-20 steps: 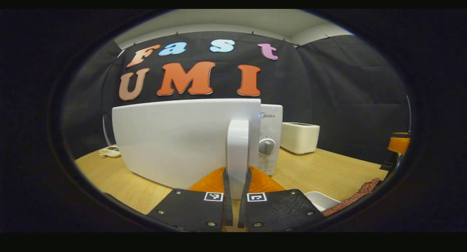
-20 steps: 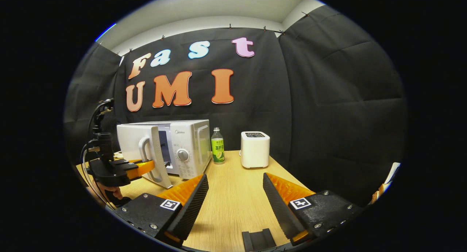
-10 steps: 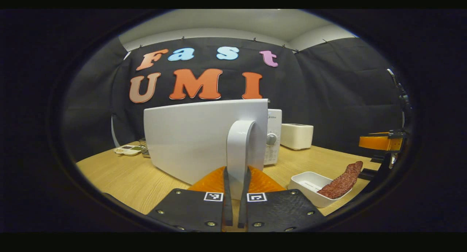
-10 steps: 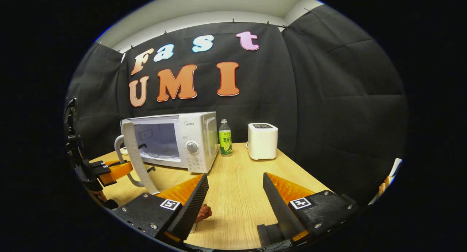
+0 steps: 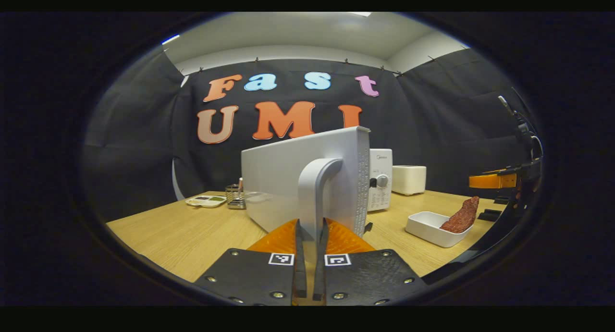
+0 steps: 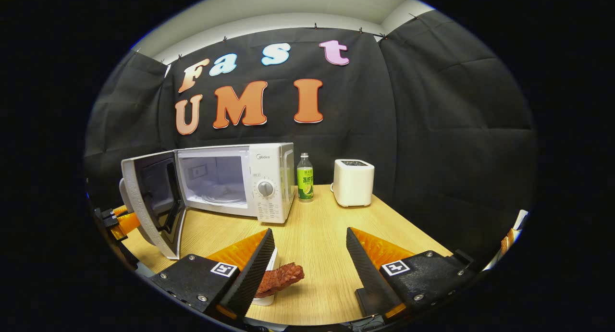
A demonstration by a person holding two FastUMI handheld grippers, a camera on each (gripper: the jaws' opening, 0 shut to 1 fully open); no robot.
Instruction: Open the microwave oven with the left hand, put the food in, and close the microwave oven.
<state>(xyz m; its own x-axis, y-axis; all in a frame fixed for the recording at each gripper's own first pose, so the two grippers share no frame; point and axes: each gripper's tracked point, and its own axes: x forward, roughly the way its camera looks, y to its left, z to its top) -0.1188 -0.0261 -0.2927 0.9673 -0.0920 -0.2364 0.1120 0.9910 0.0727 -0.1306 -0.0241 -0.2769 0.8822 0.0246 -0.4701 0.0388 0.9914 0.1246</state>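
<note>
The white microwave [image 6: 269,178] stands at the back of the table, its cavity [image 6: 214,180] showing. Its door [image 6: 153,202] is swung wide to the left. In the left gripper view the door [image 5: 288,173] faces me, and my left gripper [image 5: 310,226] is shut on the door handle [image 5: 314,188]. That gripper [image 6: 122,221] also peeks out behind the door in the right gripper view. A strip of reddish-brown meat [image 6: 283,278] lies across a white dish [image 6: 272,261] just below my right gripper [image 6: 310,233], which is open and holds nothing. The meat [image 5: 462,216] and the dish [image 5: 430,225] sit right of the door.
A green-labelled bottle [image 6: 304,177] and a white toaster [image 6: 353,183] stand right of the microwave on the wooden table [image 6: 322,216]. Left of the door lie a small palette-like tray [image 5: 206,201] and a wire holder [image 5: 234,197].
My left gripper has pulled the handle, and the door has swung from partly to wide open. The right gripper has tipped down, bringing the meat and dish into its view.
</note>
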